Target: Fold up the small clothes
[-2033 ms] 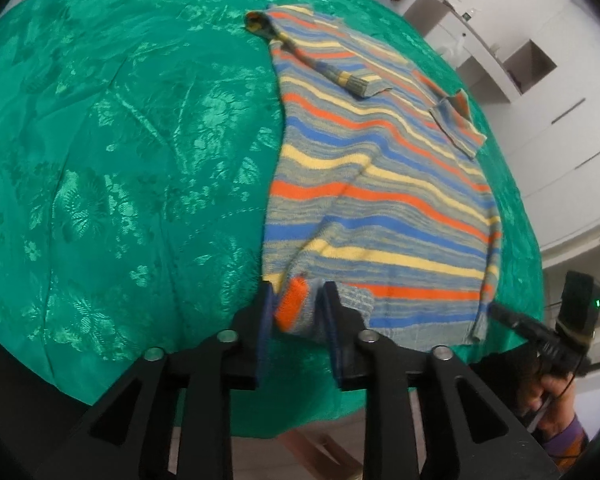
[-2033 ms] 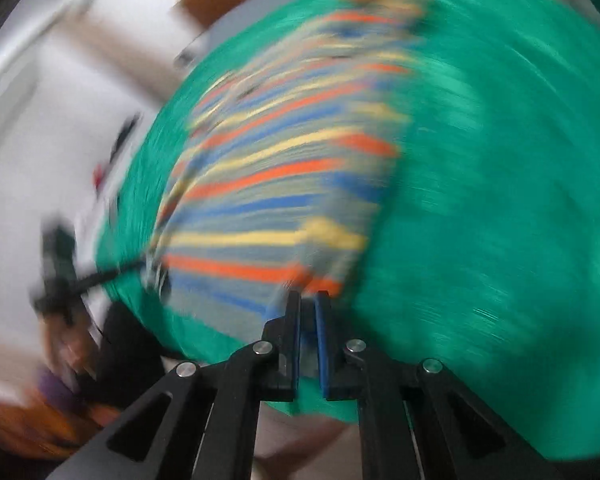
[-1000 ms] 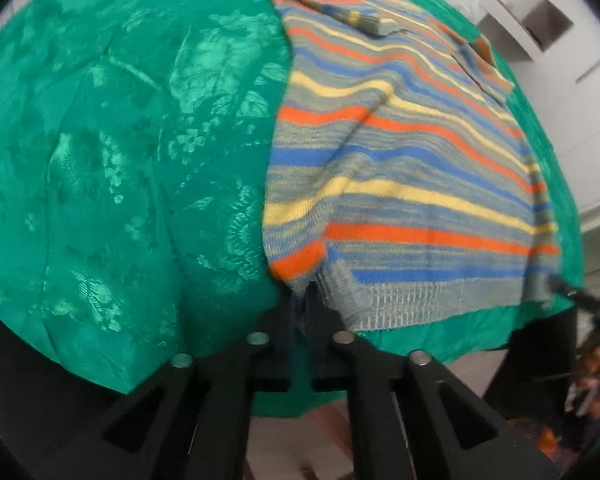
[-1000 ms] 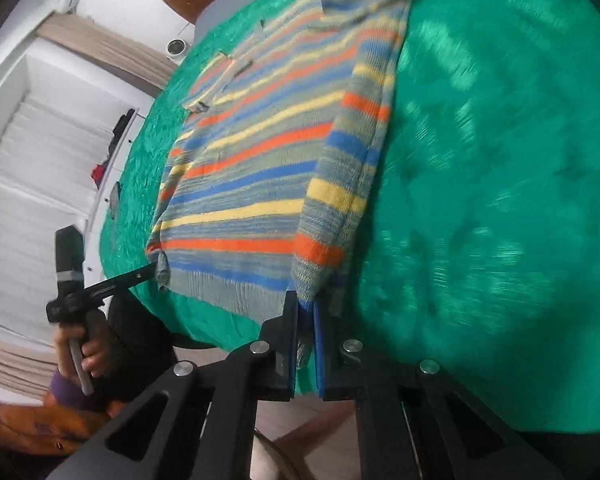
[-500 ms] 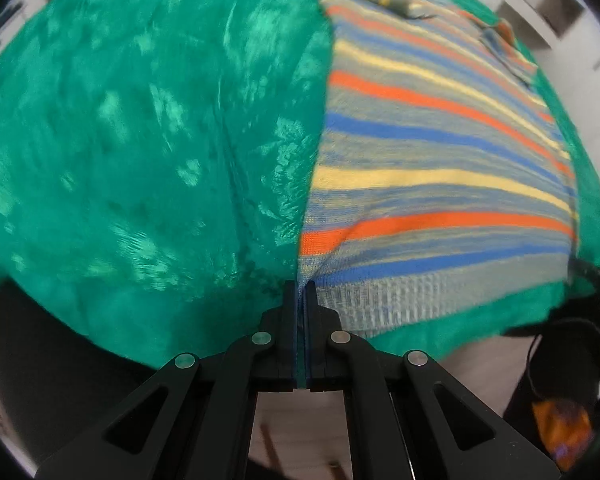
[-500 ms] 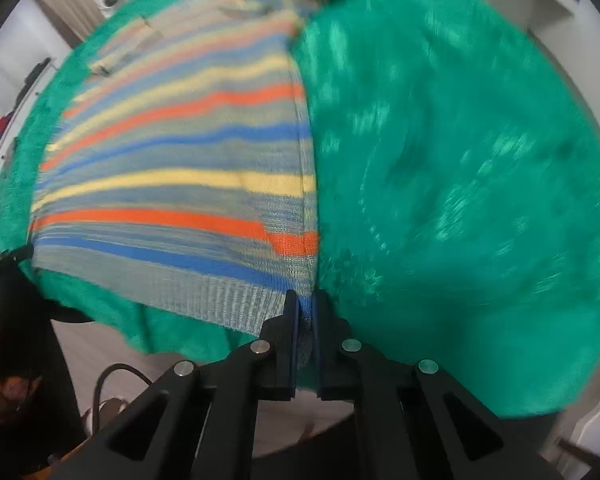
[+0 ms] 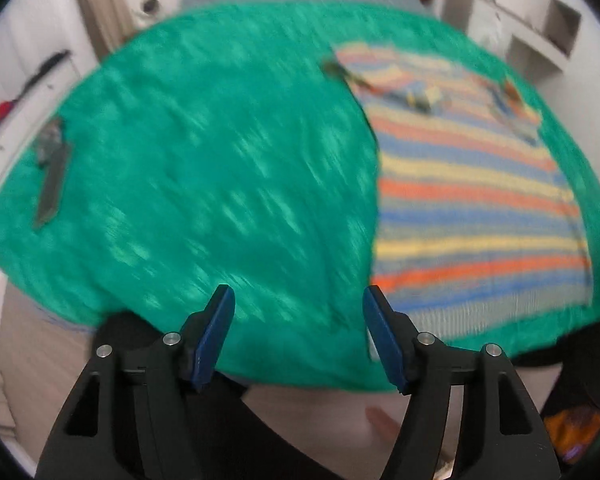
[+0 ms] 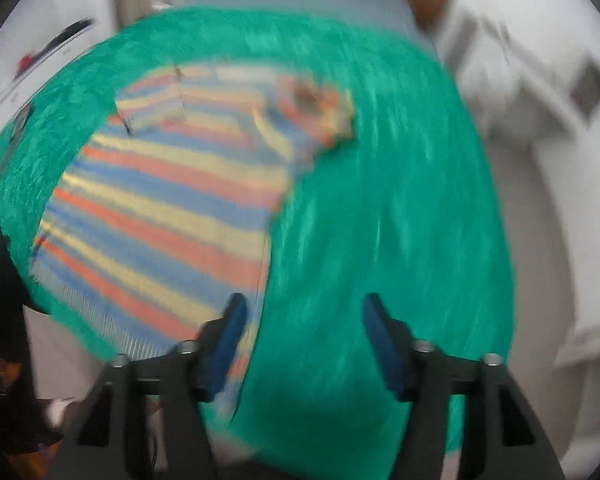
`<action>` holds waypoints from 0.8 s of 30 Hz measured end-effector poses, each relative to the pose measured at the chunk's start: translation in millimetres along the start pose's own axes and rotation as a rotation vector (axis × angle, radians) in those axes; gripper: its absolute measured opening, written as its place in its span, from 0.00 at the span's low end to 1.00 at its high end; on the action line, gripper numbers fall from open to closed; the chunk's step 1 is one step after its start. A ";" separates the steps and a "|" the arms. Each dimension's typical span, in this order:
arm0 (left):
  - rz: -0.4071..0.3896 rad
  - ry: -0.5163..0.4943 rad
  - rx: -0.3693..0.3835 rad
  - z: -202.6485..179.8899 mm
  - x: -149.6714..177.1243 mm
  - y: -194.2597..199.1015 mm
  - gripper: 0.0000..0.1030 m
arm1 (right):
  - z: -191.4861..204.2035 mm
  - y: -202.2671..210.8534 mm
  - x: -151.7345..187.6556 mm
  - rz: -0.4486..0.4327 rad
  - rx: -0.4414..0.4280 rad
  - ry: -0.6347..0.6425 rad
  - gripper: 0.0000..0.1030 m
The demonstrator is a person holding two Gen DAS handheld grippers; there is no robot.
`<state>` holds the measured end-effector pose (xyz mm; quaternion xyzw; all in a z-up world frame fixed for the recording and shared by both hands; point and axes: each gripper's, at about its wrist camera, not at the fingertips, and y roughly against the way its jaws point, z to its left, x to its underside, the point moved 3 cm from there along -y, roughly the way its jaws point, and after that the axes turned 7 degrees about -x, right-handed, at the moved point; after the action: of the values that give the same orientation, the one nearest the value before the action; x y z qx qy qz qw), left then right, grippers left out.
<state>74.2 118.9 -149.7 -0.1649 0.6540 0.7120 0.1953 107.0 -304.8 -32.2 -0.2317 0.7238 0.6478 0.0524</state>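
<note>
A green patterned cloth (image 7: 204, 168) is covering the table, with white walls blurring behind it. A striped sweater (image 7: 472, 200) is lying flat on the cloth, its ribbed hem toward the near table edge. The left gripper (image 7: 298, 322) is gaping wide, holding nothing, and the right gripper (image 8: 302, 330) is likewise spreading wide and empty, beside the hem.
</note>
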 end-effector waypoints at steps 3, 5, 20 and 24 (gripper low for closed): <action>-0.049 0.091 -0.002 13.6 -9.3 6.1 0.74 | 15.8 -35.0 -60.8 -0.079 -0.077 0.175 0.63; -0.037 0.126 0.012 12.9 -14.2 5.1 0.74 | 30.1 -65.2 -80.6 -0.085 -0.101 0.240 0.62; 0.036 0.208 -0.002 33.5 8.3 -21.7 0.74 | -174.6 -110.1 -83.9 -0.088 0.079 -0.317 0.04; 0.024 0.176 0.031 10.3 -3.3 -19.5 0.74 | -274.7 -80.4 -18.7 -0.107 0.028 -0.683 0.04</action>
<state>86.9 130.3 -164.1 -0.2160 0.6817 0.6866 0.1311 217.6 -568.4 -56.1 -0.0384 0.6602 0.6742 0.3287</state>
